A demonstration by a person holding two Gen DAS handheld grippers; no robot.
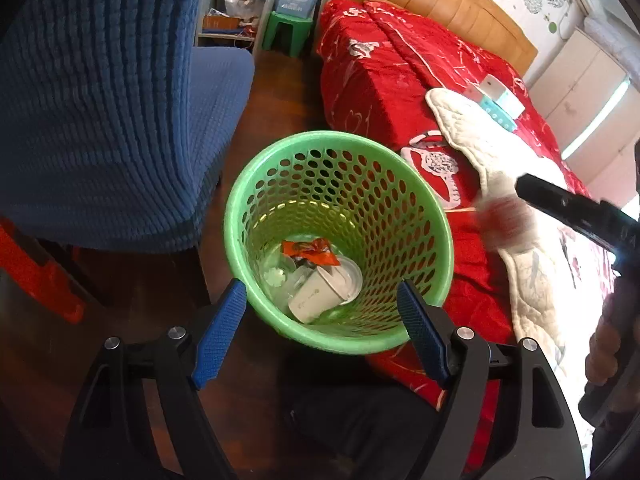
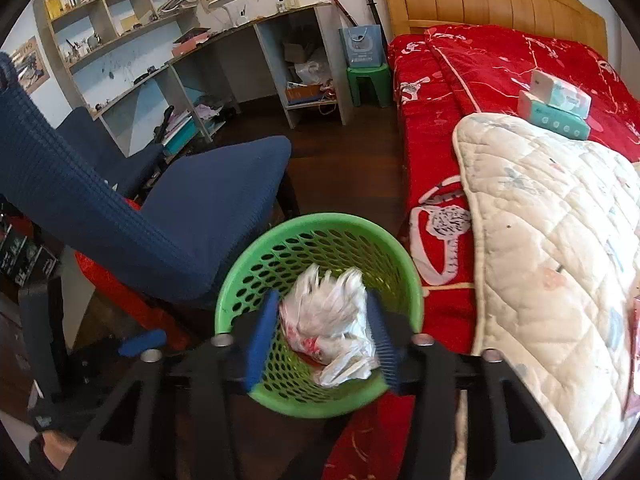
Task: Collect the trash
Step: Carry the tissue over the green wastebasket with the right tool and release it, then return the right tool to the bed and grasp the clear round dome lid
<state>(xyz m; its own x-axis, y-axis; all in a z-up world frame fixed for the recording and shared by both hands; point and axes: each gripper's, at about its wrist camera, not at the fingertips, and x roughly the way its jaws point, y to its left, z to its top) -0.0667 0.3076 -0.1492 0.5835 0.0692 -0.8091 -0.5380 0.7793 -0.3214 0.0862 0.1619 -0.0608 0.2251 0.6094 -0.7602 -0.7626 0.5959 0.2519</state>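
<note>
Right hand-held gripper (image 2: 320,336) clamps one plastic bag (image 2: 332,320); left hand-held gripper (image 1: 320,332) gapes.

Left hand-held gripper (image 1: 322,330) and right hand-held gripper (image 2: 322,336), black frames, blue textured finger pads, silver round screws

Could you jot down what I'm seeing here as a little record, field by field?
place: bedroom, red bedspread, blue chair
bin: green basket on the floor between chair and bed
in the bin: white cup, orange wrapper
right gripper: shut on crumpled plastic bag, above the basket
left gripper: open, holding nothing, jaws framing the basket's near rim
on the bed: white quilted pad, tissue packs
</note>
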